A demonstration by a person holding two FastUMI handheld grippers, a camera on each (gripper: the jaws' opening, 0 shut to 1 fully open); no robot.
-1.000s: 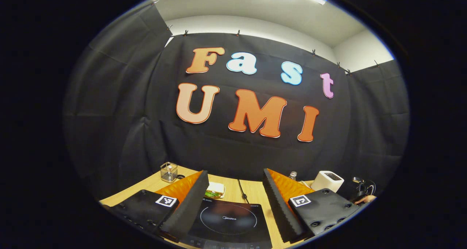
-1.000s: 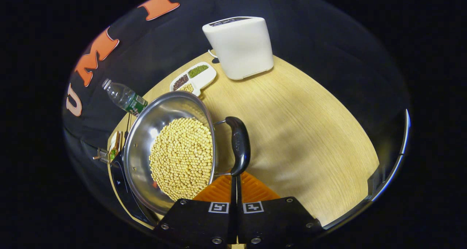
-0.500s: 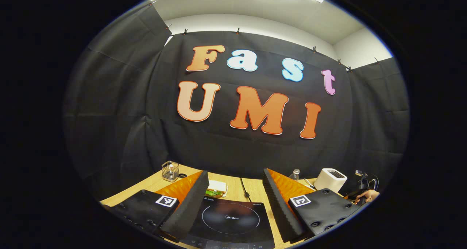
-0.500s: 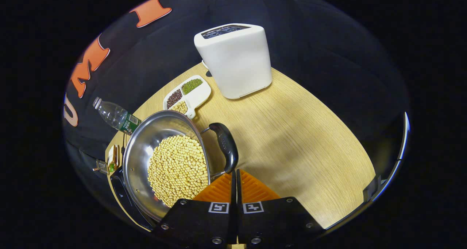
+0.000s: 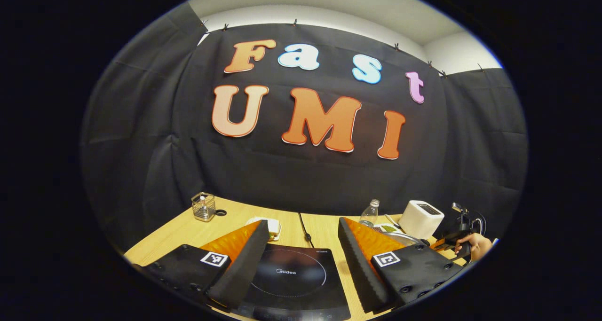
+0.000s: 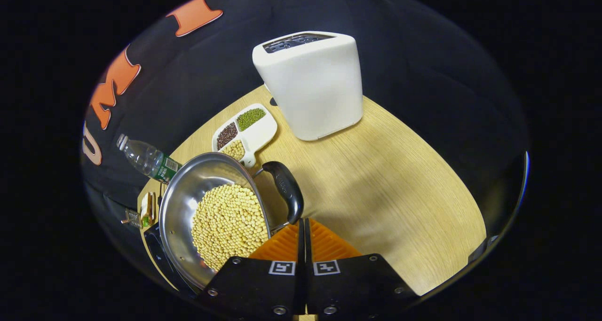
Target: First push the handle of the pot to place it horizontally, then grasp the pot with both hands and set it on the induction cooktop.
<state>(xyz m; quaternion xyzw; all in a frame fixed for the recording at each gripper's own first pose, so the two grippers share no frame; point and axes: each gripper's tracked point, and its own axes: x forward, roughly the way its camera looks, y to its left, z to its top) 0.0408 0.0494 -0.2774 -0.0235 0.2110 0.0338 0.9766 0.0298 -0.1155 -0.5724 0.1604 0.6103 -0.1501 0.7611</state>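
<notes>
A steel pot (image 6: 188, 203) full of pale soybeans (image 6: 228, 222) sits on the wooden table, its near side over the black induction cooktop (image 6: 157, 246). Its black side handle (image 6: 287, 189) stands along the rim on the pot's right. My right gripper (image 6: 301, 222) is shut and empty, its tips right at the handle's near end. In the left gripper view my left gripper (image 5: 303, 222) hangs open above the cooktop (image 5: 291, 276), which lies between its fingers. The pot's rim (image 5: 402, 237) peeks past the right finger, with the right gripper (image 5: 451, 242) and a hand (image 5: 477, 245) beyond it.
A white toaster (image 6: 312, 83) stands behind the pot, a divided dish of beans (image 6: 244, 130) between them. A water bottle (image 6: 148, 160) stands at the back by the wall. A sandwich (image 5: 273, 227), a cable (image 5: 304, 227) and a wire basket (image 5: 203, 207) lie behind the cooktop.
The left gripper view has tipped down, showing more table and the pot's rim. The right gripper drew back a little; the handle swung slightly and sits farther along the rim.
</notes>
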